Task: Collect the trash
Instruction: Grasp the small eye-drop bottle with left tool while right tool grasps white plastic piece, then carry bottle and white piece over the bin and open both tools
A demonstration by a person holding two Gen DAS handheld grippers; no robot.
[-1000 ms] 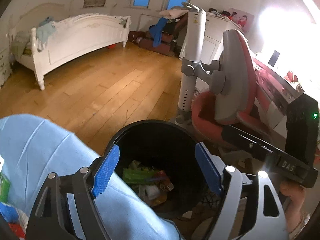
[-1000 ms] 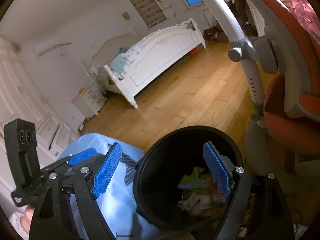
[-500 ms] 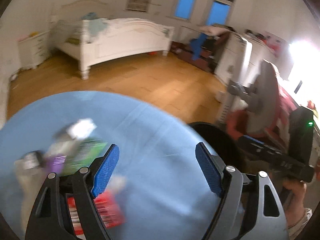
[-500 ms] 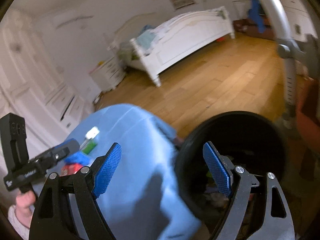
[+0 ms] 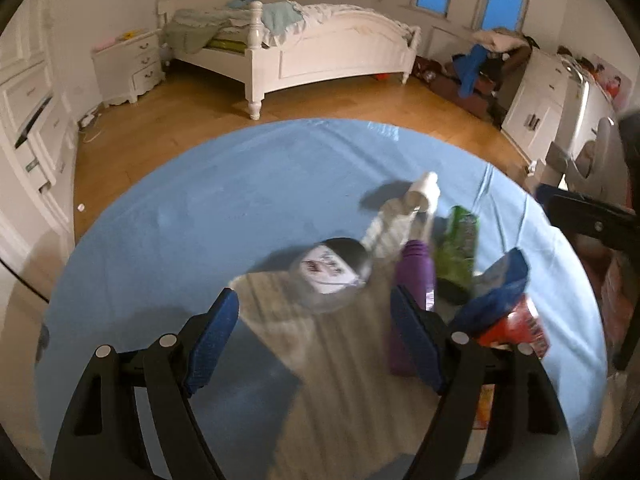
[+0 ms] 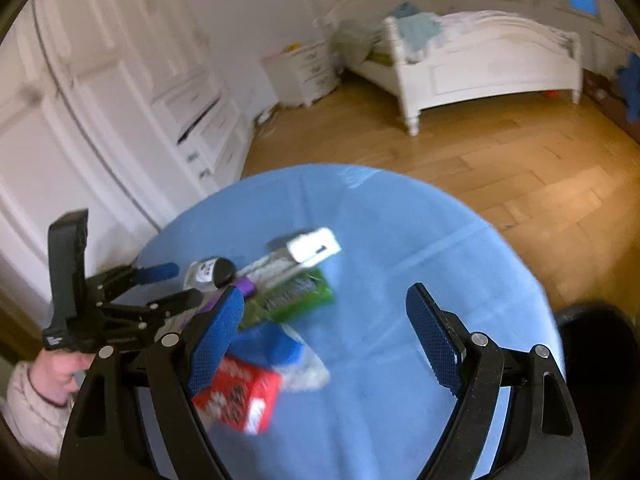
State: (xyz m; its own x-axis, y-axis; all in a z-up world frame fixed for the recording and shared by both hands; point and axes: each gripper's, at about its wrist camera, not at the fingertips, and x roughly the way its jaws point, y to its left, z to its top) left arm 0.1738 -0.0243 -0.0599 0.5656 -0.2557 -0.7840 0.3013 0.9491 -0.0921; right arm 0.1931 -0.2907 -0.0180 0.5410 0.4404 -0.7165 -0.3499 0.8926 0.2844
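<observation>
Your right gripper hangs with jaws wide apart and nothing between them over the round blue table. The trash lies in a cluster on the table's left: a red box nearest, a blue-and-clear bag touching it, then a green packet, a purple item, a white-capped bottle and what may be a jar, though blur hides detail. Your left gripper sits beside that jar. The black bin shows at the right edge.

Smooth blue cloth on table, glossy wood floor, matt red cardboard box.
</observation>
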